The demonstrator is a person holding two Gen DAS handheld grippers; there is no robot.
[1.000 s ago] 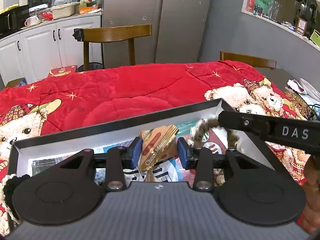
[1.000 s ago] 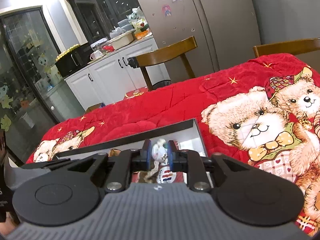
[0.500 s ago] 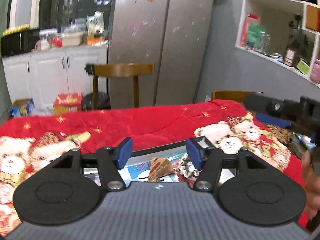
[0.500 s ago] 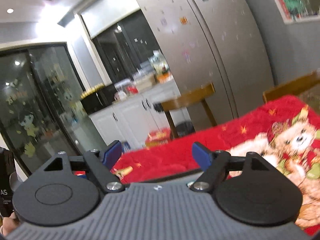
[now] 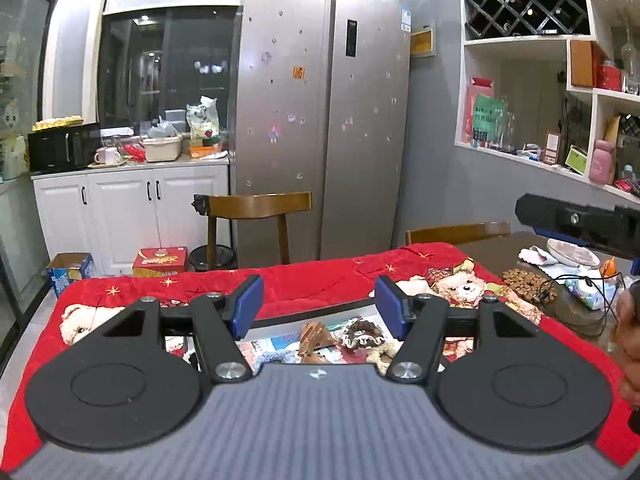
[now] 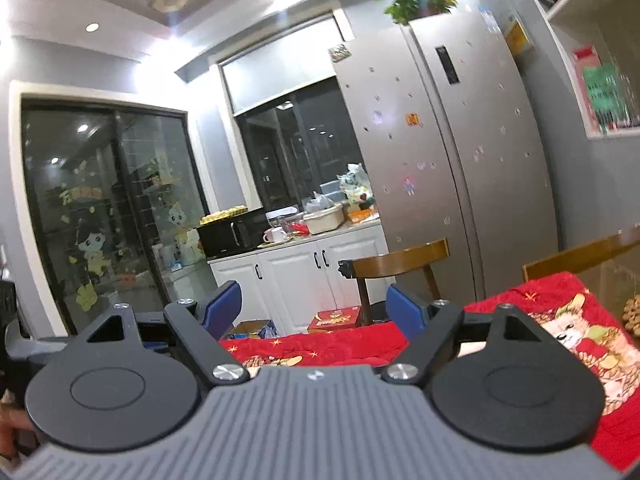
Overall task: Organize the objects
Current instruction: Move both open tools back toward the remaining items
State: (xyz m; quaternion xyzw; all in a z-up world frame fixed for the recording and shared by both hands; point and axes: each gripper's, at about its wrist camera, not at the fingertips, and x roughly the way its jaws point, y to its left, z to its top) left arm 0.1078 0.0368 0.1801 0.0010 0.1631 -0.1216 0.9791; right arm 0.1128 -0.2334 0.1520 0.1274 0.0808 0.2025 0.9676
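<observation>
1. Looking through the left wrist view, we see the left claw (image 5: 316, 304) spread wide after just opening, nothing between its blue pads (image 5: 247, 305).
2. Below it, the shallow box (image 5: 320, 312) sits on the red bear blanket (image 5: 320, 276) over the desk, holding a brown snack packet (image 5: 314, 336), a brown knitted piece (image 5: 362, 332) and printed items.
3. Only this view shows the box contents; it also catches the other tool's black body (image 5: 580, 224) at the right edge and a hand (image 5: 630, 344).
4. Switching to the right wrist view, we see the right claw (image 6: 314, 312) wide open too, empty, its jaws having just spread.
5. That view aims higher: fridge (image 6: 460, 184), wooden chair (image 6: 400, 264), white cabinets (image 6: 304, 276), blanket (image 6: 320, 346) edge only; box hidden.
</observation>
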